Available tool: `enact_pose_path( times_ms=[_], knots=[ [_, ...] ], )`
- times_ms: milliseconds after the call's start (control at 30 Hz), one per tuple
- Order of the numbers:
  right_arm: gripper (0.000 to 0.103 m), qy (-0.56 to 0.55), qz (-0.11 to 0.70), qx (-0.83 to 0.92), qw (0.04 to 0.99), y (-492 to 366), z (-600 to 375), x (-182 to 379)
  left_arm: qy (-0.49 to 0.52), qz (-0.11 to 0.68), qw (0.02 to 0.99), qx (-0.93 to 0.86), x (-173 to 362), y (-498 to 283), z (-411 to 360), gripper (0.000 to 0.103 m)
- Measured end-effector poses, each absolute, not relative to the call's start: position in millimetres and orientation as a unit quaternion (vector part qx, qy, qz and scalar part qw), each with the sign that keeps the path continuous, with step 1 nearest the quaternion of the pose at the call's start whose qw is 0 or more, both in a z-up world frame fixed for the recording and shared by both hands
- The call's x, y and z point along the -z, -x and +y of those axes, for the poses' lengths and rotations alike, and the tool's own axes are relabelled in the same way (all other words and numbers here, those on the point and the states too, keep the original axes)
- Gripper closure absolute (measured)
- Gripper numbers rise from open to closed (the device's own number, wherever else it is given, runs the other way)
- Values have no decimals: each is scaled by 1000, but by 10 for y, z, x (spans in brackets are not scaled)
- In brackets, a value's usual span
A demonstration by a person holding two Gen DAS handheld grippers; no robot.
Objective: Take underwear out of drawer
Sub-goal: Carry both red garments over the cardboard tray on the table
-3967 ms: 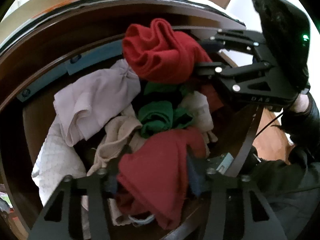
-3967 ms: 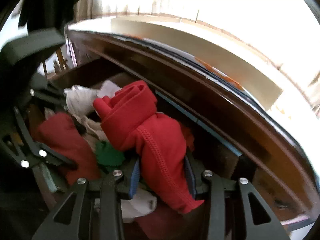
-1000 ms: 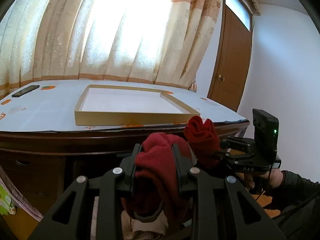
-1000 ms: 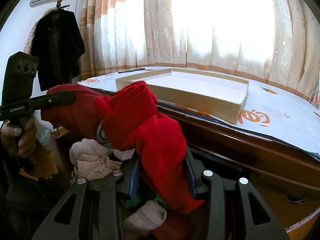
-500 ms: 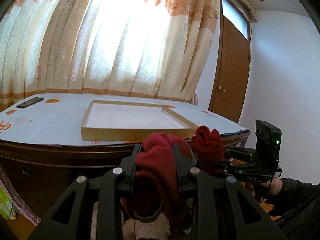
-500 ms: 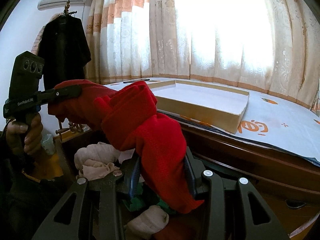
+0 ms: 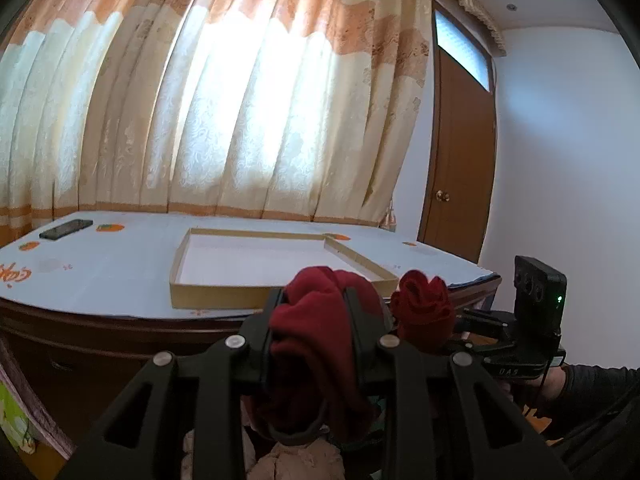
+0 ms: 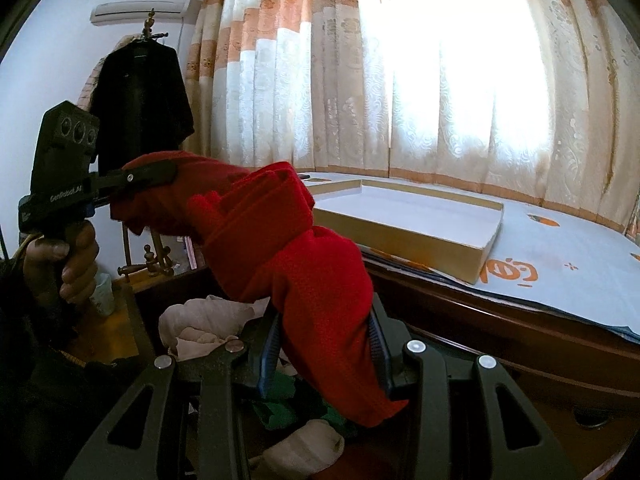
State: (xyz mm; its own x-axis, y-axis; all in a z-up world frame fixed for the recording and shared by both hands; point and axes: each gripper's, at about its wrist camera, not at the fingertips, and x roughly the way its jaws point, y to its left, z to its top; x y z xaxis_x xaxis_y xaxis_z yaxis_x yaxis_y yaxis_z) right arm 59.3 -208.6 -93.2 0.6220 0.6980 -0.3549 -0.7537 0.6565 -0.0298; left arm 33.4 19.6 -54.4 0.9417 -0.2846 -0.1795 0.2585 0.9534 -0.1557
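Note:
My left gripper (image 7: 314,300) is shut on a dark red piece of underwear (image 7: 316,344), which bulges above the fingers and hangs below them. My right gripper (image 8: 324,328) is shut on a bright red piece of underwear (image 8: 316,280) whose folded end sticks up to the left. Both garments are held side by side, about level with the tabletop edge. In the right wrist view the left gripper (image 8: 136,178) shows at the left with its dark red garment (image 8: 172,200). Below them, the open drawer holds beige garments (image 8: 204,320) and a green one (image 8: 288,404).
A shallow cardboard box (image 7: 280,294) lies on the white-covered wooden table (image 7: 100,276), just beyond both garments. A dark phone (image 7: 66,229) lies at the table's far left. Curtains hang behind, a brown door (image 7: 460,160) stands at the right, and a dark coat (image 8: 140,108) hangs at the left.
Four seconds ago both grippers were down in the drawer, each shut on its red garment. They have since lifted them to tabletop height; over the last second both views tilted slightly upward.

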Motion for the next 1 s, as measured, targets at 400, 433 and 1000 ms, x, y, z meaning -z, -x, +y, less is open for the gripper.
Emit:
enact_pose_path(
  times_ms=[400,433,1000],
  knots=[
    [61,96,161,-410,893,-629,-2009,813,50,88,985,137,379,-438,233,76],
    [61,97,161,-410,893,-636,-2004,795,47,88,986,137,352,-464,237,76],
    [61,130,164,-392,896,-912,-1980,435,10,95,984,150,44,-852,229,76]
  ],
)
